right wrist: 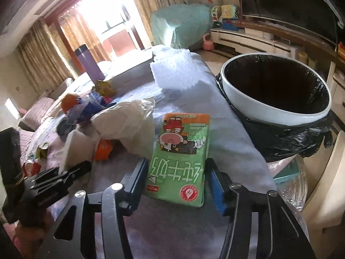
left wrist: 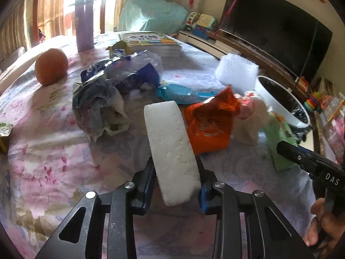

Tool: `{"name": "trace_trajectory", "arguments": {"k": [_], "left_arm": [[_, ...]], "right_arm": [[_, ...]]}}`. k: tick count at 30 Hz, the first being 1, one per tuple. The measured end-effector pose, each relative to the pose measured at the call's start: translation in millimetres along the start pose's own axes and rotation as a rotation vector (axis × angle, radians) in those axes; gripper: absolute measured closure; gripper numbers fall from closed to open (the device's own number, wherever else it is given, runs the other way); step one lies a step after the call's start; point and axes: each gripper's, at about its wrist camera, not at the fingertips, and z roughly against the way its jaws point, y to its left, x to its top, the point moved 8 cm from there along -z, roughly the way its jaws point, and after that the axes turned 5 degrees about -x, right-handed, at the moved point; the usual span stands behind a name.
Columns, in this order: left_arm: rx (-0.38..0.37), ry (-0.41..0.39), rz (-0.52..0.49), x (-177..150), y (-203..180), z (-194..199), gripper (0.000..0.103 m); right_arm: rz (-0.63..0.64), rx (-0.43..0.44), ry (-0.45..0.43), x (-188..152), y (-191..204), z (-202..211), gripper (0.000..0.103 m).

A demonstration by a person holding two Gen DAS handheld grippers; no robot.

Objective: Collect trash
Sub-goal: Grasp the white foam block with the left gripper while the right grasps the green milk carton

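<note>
Plainly, counts: two grippers, one white foam block (left wrist: pixel 172 151), one green milk carton (right wrist: pixel 179 159), one orange (left wrist: pixel 51 66), one purple flask (left wrist: pixel 84 23), one bin (right wrist: pixel 278 110).
Left gripper (left wrist: pixel 176 172): fingers clamped on the foam block, which stands on edge above the floral tablecloth (left wrist: pixel 54 151).
Right gripper (right wrist: pixel 175 179): fingers sit on either side of the carton — whether they press it I cannot tell.
Left view only: orange wrapper (left wrist: pixel 209 125), teal packet (left wrist: pixel 183 93), crumpled blue-and-grey bags (left wrist: pixel 107 90), stacked books (left wrist: pixel 151 41).
Right view only: the bin's inside — black liner, dark, contents not discernible.
Bin position: at the table's right edge, just beyond the carton.
Both views: bubble wrap (right wrist: pixel 174 69) near the bin.
</note>
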Motion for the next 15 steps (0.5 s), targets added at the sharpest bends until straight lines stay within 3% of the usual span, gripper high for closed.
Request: {"name": "trace_trajectory", "arguments": {"k": [8, 15], "left_arm": [[-0.050, -0.032, -0.068, -6, -35, 23, 0.075], [-0.060, -0.024, -0.104, -11, -51, 31, 0.075]], "right_arm": [[-0.011, 0.040, -0.049, -1, -11, 25, 0.052], [-0.015, 0.011, 0.005, -8, -19, 10, 0.046]]}}
